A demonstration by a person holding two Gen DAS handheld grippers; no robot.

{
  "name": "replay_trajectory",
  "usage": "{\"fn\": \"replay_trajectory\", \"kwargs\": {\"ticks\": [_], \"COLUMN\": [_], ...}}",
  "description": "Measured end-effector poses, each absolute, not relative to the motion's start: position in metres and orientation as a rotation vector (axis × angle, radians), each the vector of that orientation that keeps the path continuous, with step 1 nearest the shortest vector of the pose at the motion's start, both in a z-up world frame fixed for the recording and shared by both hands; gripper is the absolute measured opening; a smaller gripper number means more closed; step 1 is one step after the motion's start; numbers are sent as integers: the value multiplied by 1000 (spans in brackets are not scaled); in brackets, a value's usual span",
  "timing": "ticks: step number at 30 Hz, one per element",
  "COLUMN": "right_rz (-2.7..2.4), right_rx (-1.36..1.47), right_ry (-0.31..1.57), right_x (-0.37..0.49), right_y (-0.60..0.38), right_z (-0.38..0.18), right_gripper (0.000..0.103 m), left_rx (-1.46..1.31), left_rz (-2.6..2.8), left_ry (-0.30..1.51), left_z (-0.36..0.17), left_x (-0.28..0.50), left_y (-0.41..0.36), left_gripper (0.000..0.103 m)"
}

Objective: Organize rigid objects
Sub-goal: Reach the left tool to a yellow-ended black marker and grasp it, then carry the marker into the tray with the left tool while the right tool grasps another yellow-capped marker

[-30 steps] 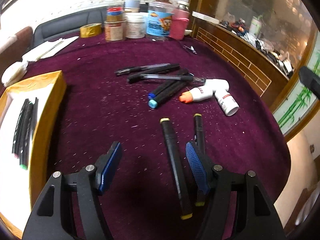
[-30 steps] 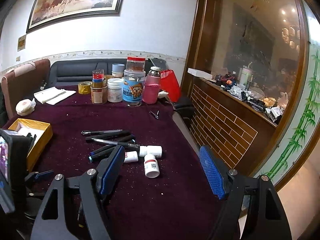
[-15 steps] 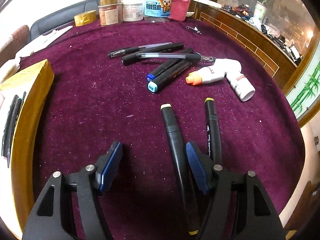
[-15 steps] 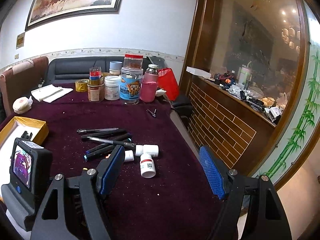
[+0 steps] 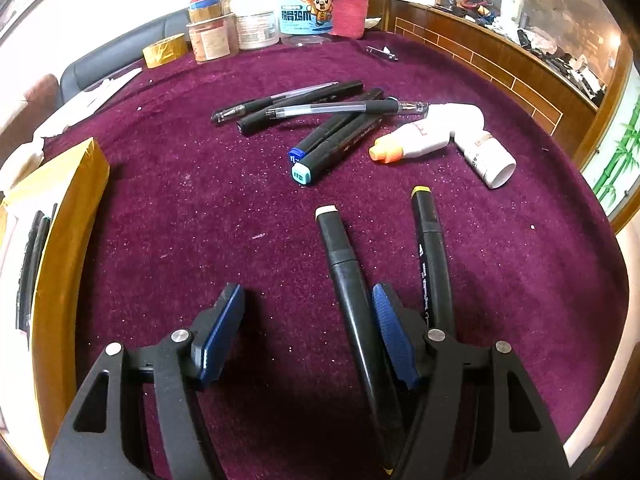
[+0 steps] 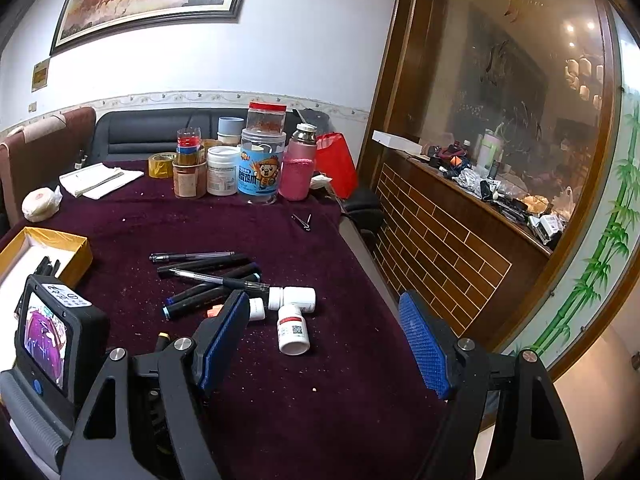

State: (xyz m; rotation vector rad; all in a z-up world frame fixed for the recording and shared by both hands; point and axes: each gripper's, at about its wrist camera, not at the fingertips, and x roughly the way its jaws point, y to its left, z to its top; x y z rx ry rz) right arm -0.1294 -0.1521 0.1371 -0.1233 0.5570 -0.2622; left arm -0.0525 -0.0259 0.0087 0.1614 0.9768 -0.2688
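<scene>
My left gripper (image 5: pixel 306 320) is open, low over the purple table. A black marker with a cream cap (image 5: pixel 346 276) lies between its jaws, close against the right finger (image 5: pixel 390 330). A second black marker with a yellow cap (image 5: pixel 430 248) lies just outside that finger. Farther off lies a pile of pens and markers (image 5: pixel 320 120) beside white bottles (image 5: pixel 448 136). The yellow box (image 5: pixel 68 216) at the left holds several markers. My right gripper (image 6: pixel 324 340) is open and empty, above the table's near right side; the bottles (image 6: pixel 294 320) lie ahead of it.
Jars, tubs and a tape roll (image 5: pixel 164 50) stand at the table's far edge (image 6: pixel 240 168). A nail clipper (image 5: pixel 382 54) lies beyond the pens. Papers (image 6: pixel 100 178) lie far left. The table's right edge drops beside a wooden brick-pattern wall (image 6: pixel 440 240).
My left gripper has moved forward and lower over the two near markers, so the cream-capped one now lies between its jaws. My right gripper has drifted slightly and stays open.
</scene>
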Motion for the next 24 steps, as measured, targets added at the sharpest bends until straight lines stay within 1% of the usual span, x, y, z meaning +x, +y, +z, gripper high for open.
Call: {"fn": "replay_trajectory", "kwargs": {"ticks": [1,3,5,6,8,11,17,24], "right_rz": [-262,-265,-267,-268,-268,-268,-269,-270], "right_rx": [-122,-124,-126,-127,-128,-132,-137,-143], "right_ry": [558,559,562,565,569,570,572,580], "right_x": [-129,-129,-129,-128,-127,-127,-126,-124], "right_y": [-152,-153,-153,-153,-153,-152,-151,-151], "right_z": [137,136,134,134,133,133,133,132], "right_gripper": [73,73,73,73,73,73,73,73], "left_rx": [162,162,169,175,190,209,188,127], "left_rz": [-269,-276,-293,-304,-320,-340,-354,-376], "left_ry": [976,974,967,965,958,952,953,974], "left_z": [9,9,10,10,11,12,13,14], "left_x": [-53,-53,-55,-56,-59,-62,-63,-63], "left_y": [-26,-26,-27,-29,-32,-36,-33,-23], "left_gripper": [65,62,48,44,28,19,13,12]}}
